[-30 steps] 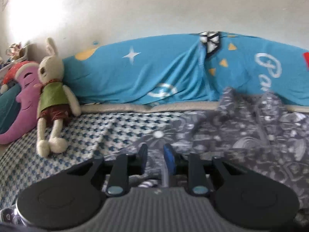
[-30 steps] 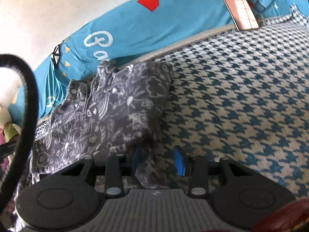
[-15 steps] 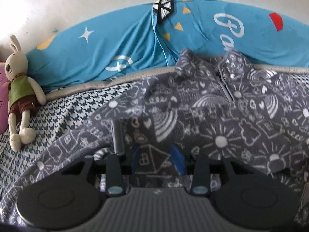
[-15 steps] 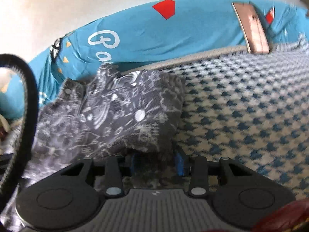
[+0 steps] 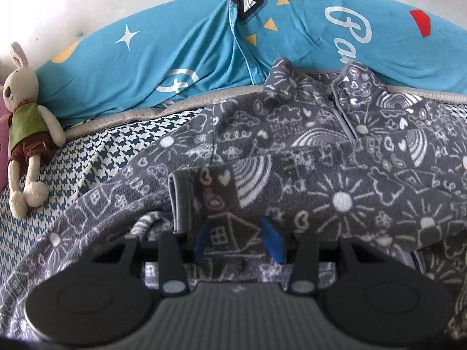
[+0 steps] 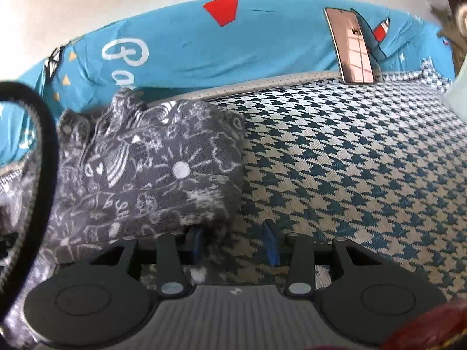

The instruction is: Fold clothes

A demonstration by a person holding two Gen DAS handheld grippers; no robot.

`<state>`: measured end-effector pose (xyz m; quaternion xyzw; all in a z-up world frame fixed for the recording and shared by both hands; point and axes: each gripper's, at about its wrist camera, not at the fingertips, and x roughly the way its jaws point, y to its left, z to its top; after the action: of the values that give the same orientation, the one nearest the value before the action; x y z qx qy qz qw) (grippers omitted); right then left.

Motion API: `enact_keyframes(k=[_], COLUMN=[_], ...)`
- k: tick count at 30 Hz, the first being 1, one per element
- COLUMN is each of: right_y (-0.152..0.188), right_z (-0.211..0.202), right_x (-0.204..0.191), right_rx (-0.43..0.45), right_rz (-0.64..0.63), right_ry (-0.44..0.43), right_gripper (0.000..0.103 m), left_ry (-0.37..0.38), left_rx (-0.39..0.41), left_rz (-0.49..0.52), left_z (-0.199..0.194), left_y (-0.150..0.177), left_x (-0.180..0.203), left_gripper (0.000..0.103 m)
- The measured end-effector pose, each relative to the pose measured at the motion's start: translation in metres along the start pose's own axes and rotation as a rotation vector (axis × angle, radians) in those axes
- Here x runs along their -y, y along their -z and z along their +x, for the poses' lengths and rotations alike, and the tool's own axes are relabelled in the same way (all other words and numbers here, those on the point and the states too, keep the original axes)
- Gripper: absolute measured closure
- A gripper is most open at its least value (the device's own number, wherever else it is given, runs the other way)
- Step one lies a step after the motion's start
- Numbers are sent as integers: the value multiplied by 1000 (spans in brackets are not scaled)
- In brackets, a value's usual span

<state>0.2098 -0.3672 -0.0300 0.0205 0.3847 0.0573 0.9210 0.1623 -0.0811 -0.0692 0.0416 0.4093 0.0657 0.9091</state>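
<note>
From your left wrist camera you look across the grey patterned fleece top (image 5: 335, 175), spread on the houndstooth bed cover (image 5: 96, 151) with its collar against the blue printed bedding (image 5: 181, 52) along the wall. Only this view shows the stuffed rabbit (image 5: 24, 99), which lies left of the top, at the foot of that bedding. A sleeve is folded in over the top's front, its cuff (image 5: 204, 192) lying just ahead of your left gripper (image 5: 238, 242). The blue fingers (image 5: 273, 243) stand wide apart with the sleeve fabric lying between them; they flank it without pinching it.

From your right wrist camera you see the top's right edge (image 6: 163, 172), folded into a thick bundle, with open houndstooth cover to its right. Only this view shows the phone (image 6: 351, 45), which leans against the blue bedding well right of the top. A black cable (image 6: 46, 151) arcs over the left of the frame. Your right gripper (image 6: 235, 246) is also wide open: its left finger (image 6: 197, 243) sits at the bundle's lower corner, the other over bare cover, and nothing is clamped.
</note>
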Motion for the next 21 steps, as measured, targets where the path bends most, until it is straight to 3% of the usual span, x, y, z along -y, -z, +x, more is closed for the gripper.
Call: enact_keyframes(k=[3, 8, 13, 21], right_y=[2, 3, -4, -9], right_z=[-8, -23, -39, -44], right_x=[-1, 9, 15, -14], right_rx=[-5, -34, 26, 137], right_rz=[-41, 11, 72, 40], right_ry=[9, -2, -36, -187], right_gripper=[63, 63, 63, 63], left_ry=[4, -14, -52, -70], left_rx=[2, 28, 57, 14], left_rz=[-21, -43, -76, -104], left_z=[-3, -9, -13, -4], left_y=[-1, -4, -8, -4], left_x=[-5, -13, -22, -25], left_gripper=[60, 56, 51, 47])
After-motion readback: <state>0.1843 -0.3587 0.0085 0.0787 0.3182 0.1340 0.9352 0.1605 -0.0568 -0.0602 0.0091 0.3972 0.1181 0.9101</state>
